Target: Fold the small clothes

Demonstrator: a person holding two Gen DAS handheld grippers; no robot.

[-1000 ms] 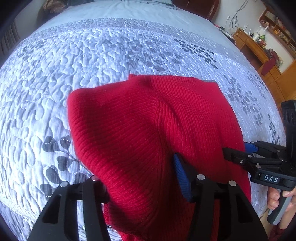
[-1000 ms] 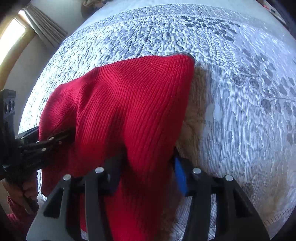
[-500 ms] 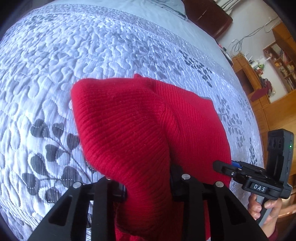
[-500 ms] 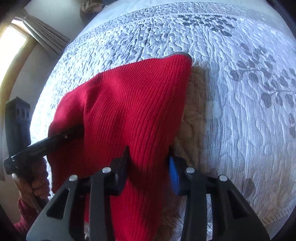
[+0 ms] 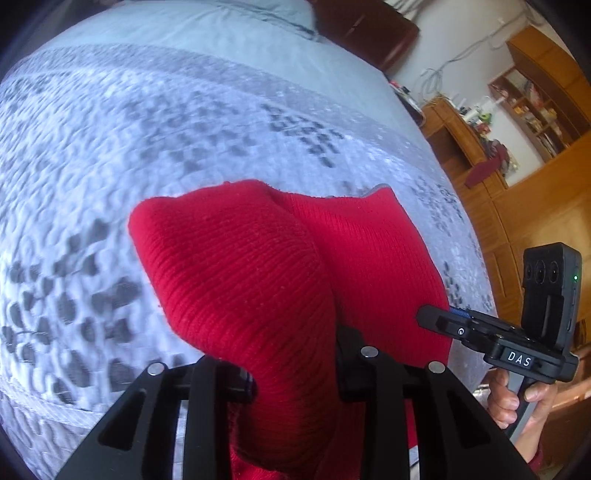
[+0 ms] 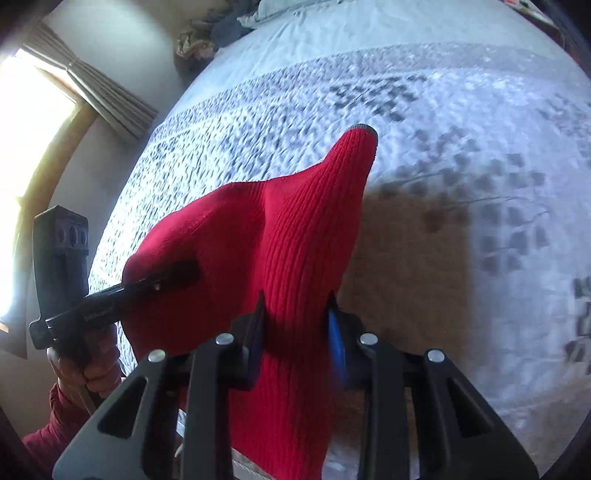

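Observation:
A red ribbed knit garment (image 5: 258,266) hangs between my two grippers above a grey quilted bedspread (image 5: 110,147). My left gripper (image 5: 295,365) is shut on its near left edge. My right gripper (image 6: 297,325) is shut on its near right edge, with the cloth (image 6: 291,236) bunched between the blue pads. The garment's far corner with grey trim (image 6: 364,129) points away toward the bed. Each gripper shows in the other's view: the right one (image 5: 439,317) and the left one (image 6: 177,273), both biting the red cloth.
The bed's plain grey sheet and pillows (image 6: 295,14) lie at the far end. Wooden cabinets and shelves (image 5: 517,155) stand to the right of the bed. A window with curtains (image 6: 92,92) is at the left. The garment's shadow (image 6: 406,251) falls on the quilt.
Both grippers have lifted the red garment up off the bedspread and pulled it nearer. Its far edge has come off the quilt and the cloth now bunches and hangs.

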